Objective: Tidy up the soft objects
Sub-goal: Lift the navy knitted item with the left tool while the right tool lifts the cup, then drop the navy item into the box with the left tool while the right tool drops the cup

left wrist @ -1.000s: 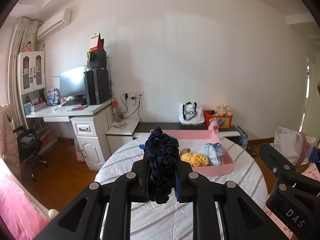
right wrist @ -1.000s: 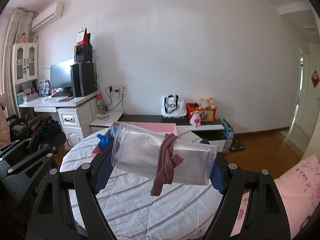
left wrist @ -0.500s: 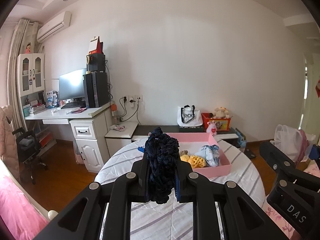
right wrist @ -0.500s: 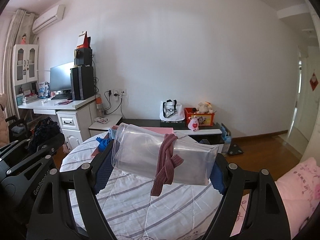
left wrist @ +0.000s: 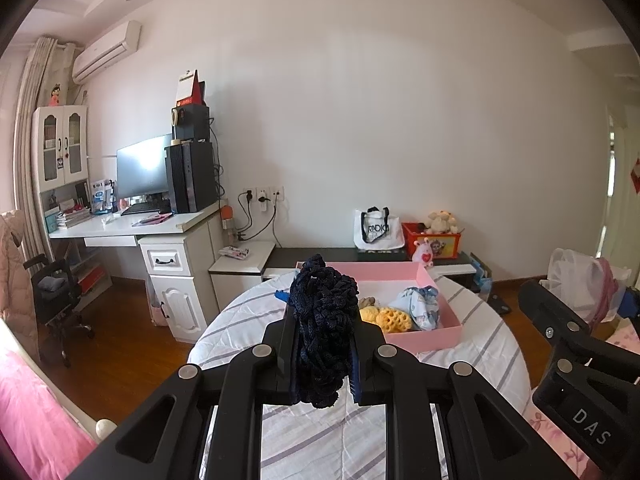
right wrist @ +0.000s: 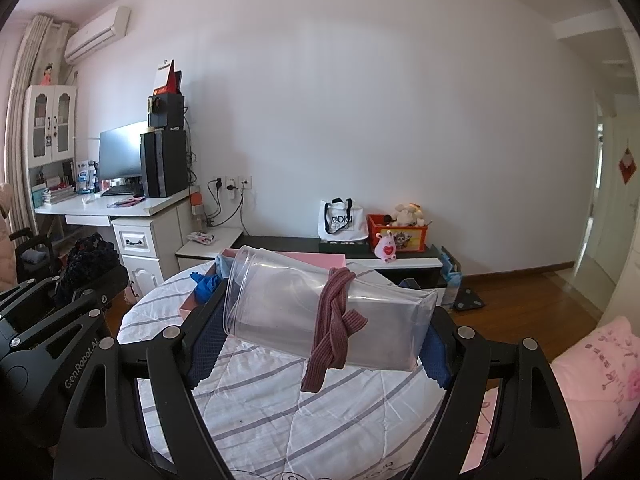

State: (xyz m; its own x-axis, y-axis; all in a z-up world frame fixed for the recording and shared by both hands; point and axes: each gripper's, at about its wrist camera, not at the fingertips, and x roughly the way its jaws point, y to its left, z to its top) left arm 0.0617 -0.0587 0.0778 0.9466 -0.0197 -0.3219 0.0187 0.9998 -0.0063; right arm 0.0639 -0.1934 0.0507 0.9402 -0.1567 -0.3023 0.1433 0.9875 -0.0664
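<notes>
A plain white wall (left wrist: 380, 120) backs a white desk (left wrist: 132, 226) with a monitor (left wrist: 140, 168), an air conditioner (left wrist: 106, 52) above, and wooden floor (left wrist: 120, 344) below.

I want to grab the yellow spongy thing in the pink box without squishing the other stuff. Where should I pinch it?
Pinch the yellow sponge across its rounded top, coming from above. The pink box wall blocks the near side, and the pale blue cloth bundle lies against its right, so a side approach would likely bump them.
</notes>
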